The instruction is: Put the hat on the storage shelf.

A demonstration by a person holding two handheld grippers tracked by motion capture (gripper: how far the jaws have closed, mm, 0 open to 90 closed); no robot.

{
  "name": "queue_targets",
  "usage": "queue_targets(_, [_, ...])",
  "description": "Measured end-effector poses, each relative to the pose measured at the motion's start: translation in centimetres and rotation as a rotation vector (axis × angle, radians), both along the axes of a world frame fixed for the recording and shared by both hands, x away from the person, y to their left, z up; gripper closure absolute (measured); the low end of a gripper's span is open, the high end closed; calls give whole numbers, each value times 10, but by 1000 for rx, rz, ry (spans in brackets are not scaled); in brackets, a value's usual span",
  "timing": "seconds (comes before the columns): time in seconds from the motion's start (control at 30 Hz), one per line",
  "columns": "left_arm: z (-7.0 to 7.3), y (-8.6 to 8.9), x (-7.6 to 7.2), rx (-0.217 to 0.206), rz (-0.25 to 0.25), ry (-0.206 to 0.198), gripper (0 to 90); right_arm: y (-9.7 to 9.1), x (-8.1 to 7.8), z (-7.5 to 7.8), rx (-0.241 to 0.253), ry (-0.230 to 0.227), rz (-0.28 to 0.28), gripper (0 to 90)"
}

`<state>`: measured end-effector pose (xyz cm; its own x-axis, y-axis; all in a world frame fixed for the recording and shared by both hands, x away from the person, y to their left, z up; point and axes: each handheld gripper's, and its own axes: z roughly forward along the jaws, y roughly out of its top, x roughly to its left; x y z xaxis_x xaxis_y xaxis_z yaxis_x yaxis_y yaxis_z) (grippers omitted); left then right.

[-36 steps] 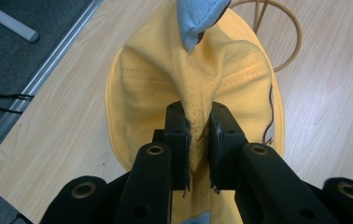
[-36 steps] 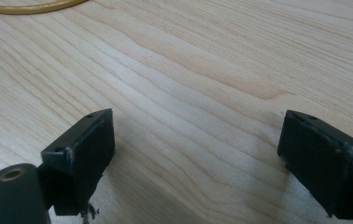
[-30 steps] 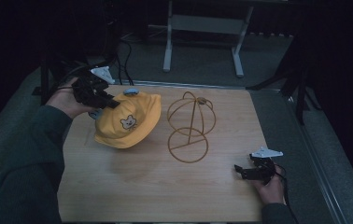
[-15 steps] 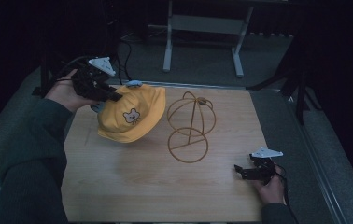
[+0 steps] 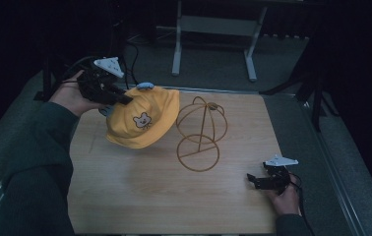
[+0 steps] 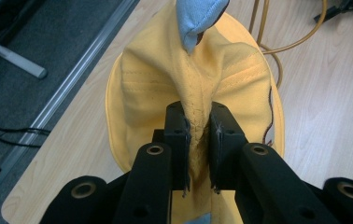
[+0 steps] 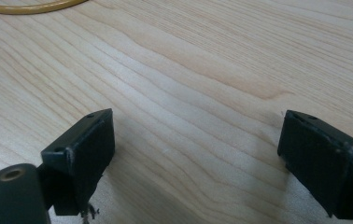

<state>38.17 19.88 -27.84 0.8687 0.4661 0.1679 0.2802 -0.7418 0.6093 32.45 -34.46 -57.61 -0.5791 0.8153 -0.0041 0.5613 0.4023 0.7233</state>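
Note:
A yellow child's hat (image 5: 142, 120) with a small bear face and blue ear tabs hangs above the wooden table (image 5: 125, 196), lifted at its left side. My left gripper (image 5: 120, 98) is shut on a fold of the hat's yellow fabric (image 6: 198, 135), which bunches between the black pads. Just right of the hat stands a gold wire hat stand (image 5: 201, 132) with a round base ring. My right gripper (image 5: 255, 181) rests low at the table's front right, jaws wide apart over bare wood (image 7: 193, 154), holding nothing.
The table's metal-edged rim (image 5: 213, 91) runs along the far side, with grey floor and a white frame leg (image 5: 176, 46) beyond. A stretch of the stand's ring (image 7: 30, 7) lies ahead of the right gripper. Bare wood spreads across the front middle.
The left gripper has lifted the hat off the table and carried it slightly right, toward the wire stand. The right gripper has stayed where it was.

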Motion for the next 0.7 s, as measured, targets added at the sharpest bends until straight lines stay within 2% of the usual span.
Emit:
queue_targets(0.23, [4, 0, -2, -31, -18, -3, 797, 0, 0, 0, -2, -1, 2, 110])
queue_targets(0.7, [8, -1, 1, -59, -29, -5, 797, 0, 0, 0, -2, -2, 2, 110])
